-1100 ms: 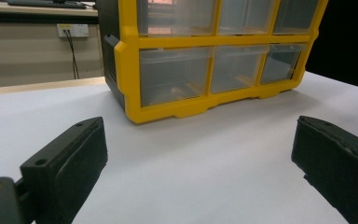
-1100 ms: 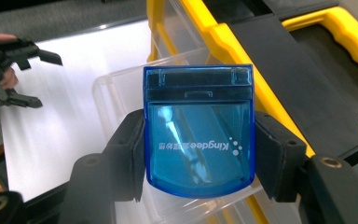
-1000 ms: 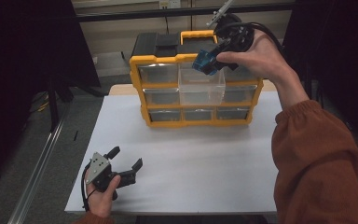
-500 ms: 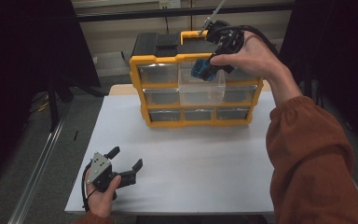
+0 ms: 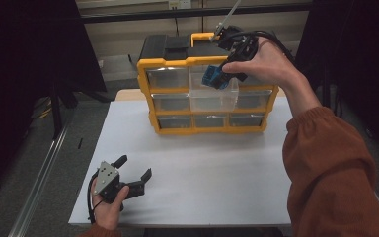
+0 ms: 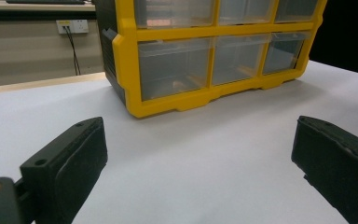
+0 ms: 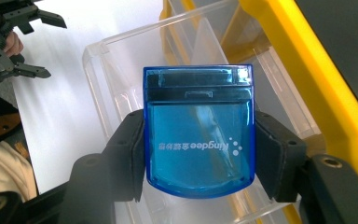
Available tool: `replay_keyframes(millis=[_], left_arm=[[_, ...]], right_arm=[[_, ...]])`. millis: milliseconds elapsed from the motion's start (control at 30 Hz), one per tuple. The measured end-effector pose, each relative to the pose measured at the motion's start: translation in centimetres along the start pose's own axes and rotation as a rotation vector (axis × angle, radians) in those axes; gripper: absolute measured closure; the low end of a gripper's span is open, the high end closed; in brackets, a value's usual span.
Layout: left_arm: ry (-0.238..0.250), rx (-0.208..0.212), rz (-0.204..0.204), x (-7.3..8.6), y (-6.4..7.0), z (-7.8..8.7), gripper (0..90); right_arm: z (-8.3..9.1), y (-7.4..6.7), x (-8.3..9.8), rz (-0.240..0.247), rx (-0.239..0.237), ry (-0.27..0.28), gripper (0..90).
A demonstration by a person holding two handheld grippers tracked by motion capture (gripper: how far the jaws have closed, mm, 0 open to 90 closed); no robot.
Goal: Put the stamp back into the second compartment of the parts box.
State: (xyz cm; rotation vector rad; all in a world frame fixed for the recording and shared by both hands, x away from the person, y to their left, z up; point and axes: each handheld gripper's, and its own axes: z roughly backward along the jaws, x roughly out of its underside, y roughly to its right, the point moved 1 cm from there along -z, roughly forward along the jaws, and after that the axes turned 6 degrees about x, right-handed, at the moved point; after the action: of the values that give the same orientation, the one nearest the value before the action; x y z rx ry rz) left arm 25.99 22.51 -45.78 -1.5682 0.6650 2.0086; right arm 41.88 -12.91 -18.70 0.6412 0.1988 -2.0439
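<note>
Right tongs (image 7: 198,149) clamped on blue case (image 7: 198,133), shifted slightly left since earlier frame, above pulled-out clear drawer (image 5: 212,96) of yellow organizer (image 5: 207,89), left tongs (image 5: 131,170) unmoved, wide open, empty, on table (image 5: 212,173)

One cabinet (image 5: 177,54), one blue box (image 7: 198,130), two claws (image 5: 134,170).

A yellow-framed plastic drawer cabinet (image 5: 177,61) with a black top stands at the far side of the white table surface (image 5: 217,168). One clear plastic drawer (image 5: 212,96) in its middle column is pulled out. The right gripper (image 5: 216,79) is raised above this open drawer, jaws clamped on a translucent blue plastic case (image 5: 213,77). The left gripper (image 5: 133,172) rests near the table's front left edge, jaws spread apart and holding nothing.
</note>
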Motion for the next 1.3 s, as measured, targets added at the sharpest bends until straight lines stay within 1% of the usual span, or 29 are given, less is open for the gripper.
replay_keyframes(millis=[33,100,167,200,233,267,300,333,367,400,433,500,567,600,633,667,733,833,900,933,967,1000,1033,1100,1133,1167,1233,1267,1300], left_arm=[[0.0,0.0,0.0,0.0,0.0,0.0,3.6],[-0.013,-0.013,-0.028,0.0,0.0,0.1,3.6],[-0.018,-0.008,-0.033,0.0,0.0,0.0,3.6],[-0.01,0.001,-0.021,0.0,0.0,-0.1,3.6],[-0.01,0.001,-0.021,0.0,0.0,-0.1,3.6],[-0.016,0.003,-0.021,0.0,0.0,-0.1,3.6],[-0.016,-0.005,-0.018,0.0,0.0,-0.1,3.6],[-0.013,-0.003,-0.015,0.0,-0.1,-0.2,3.6],[0.0,-0.004,0.004,0.0,0.0,-0.3,3.6],[-0.011,-0.008,0.001,0.1,-0.1,-0.4,3.6],[-0.011,-0.008,0.001,0.1,-0.1,-0.4,3.6],[-0.015,0.0,-0.002,0.1,-0.2,-0.4,3.6],[-0.017,-0.004,0.002,0.2,-0.3,-0.4,3.6],[-0.01,-0.005,0.017,0.2,-0.3,-0.6,3.6],[-0.011,-0.002,0.014,0.2,-0.4,-0.6,3.6],[-0.013,-0.001,0.011,0.2,-0.5,-0.6,3.6],[-0.02,0.002,0.013,0.2,-0.4,-0.7,3.6],[-0.021,0.006,0.012,0.2,-0.4,-0.8,3.6],[-0.017,0.006,0.011,0.2,-0.4,-0.8,3.6],[-0.016,0.011,0.012,0.2,-0.4,-0.7,3.6],[-0.016,0.011,0.012,0.2,-0.4,-0.7,3.6],[-0.003,0.01,0.032,0.3,-0.3,-0.7,3.6],[-0.013,0.009,0.024,0.3,-0.3,-0.6,3.6],[-0.011,0.008,0.027,0.3,-0.3,-0.5,3.6],[-0.021,0.002,0.016,0.3,-0.4,-0.4,3.6],[-0.026,-0.005,0.004,0.3,-0.4,-0.4,3.6],[-0.025,0.002,0.006,0.2,-0.4,-0.4,3.6],[-0.026,0.003,0.001,0.2,-0.3,-0.4,3.6],[-0.023,0.011,-0.004,0.2,-0.3,-0.4,3.6]], right_arm=[[0.0,0.0,0.0,0.0,0.0,0.0,42.2],[-0.1,0.2,0.4,-0.013,0.002,0.002,41.9],[-0.1,0.2,0.5,-0.016,-0.004,0.007,41.6],[0.0,0.4,0.6,-0.02,-0.011,0.031,38.4],[0.0,0.4,0.6,-0.02,-0.011,0.031,38.4],[0.1,0.5,0.8,-0.034,-0.006,0.053,33.8],[0.1,0.5,0.8,-0.038,-0.002,0.067,31.1],[0.2,0.6,0.8,-0.046,0.0,0.079,27.9],[0.2,0.6,0.8,-0.046,0.0,0.079,27.9],[0.2,0.6,0.8,-0.052,0.008,0.093,21.6],[0.3,0.6,0.9,-0.055,0.005,0.107,19.2],[0.5,0.8,0.9,-0.067,0.017,0.127,13.2],[0.5,0.9,1.0,-0.067,0.02,0.138,13.1],[0.5,1.0,1.1,-0.072,0.02,0.146,12.0],[0.6,1.1,1.2,-0.079,0.029,0.156,8.9],[0.6,1.4,1.6,-0.084,0.032,0.178,7.4],[0.6,1.7,2.0,-0.09,0.042,0.208,6.5],[0.8,1.9,2.3,-0.092,0.056,0.224,6.5],[1.1,2.0,2.7,-0.101,0.068,0.245,5.0],[1.5,2.1,3.0,-0.109,0.072,0.27,4.4],[1.5,2.1,3.0,-0.109,0.072,0.27,4.4],[1.8,2.0,3.3,-0.113,0.068,0.285,3.7],[1.9,1.9,3.6,-0.115,0.071,0.29,2.9],[1.9,1.9,3.8,-0.109,0.072,0.286,3.1],[1.9,1.6,4.4,-0.122,0.098,0.28,4.1],[1.9,1.5,4.6,-0.12,0.103,0.281,4.1],[1.9,1.5,5.0,-0.121,0.099,0.286,4.1],[1.9,1.3,5.8,-0.133,0.098,0.287,3.5],[1.8,1.3,6.1,-0.139,0.1,0.286,3.7]])
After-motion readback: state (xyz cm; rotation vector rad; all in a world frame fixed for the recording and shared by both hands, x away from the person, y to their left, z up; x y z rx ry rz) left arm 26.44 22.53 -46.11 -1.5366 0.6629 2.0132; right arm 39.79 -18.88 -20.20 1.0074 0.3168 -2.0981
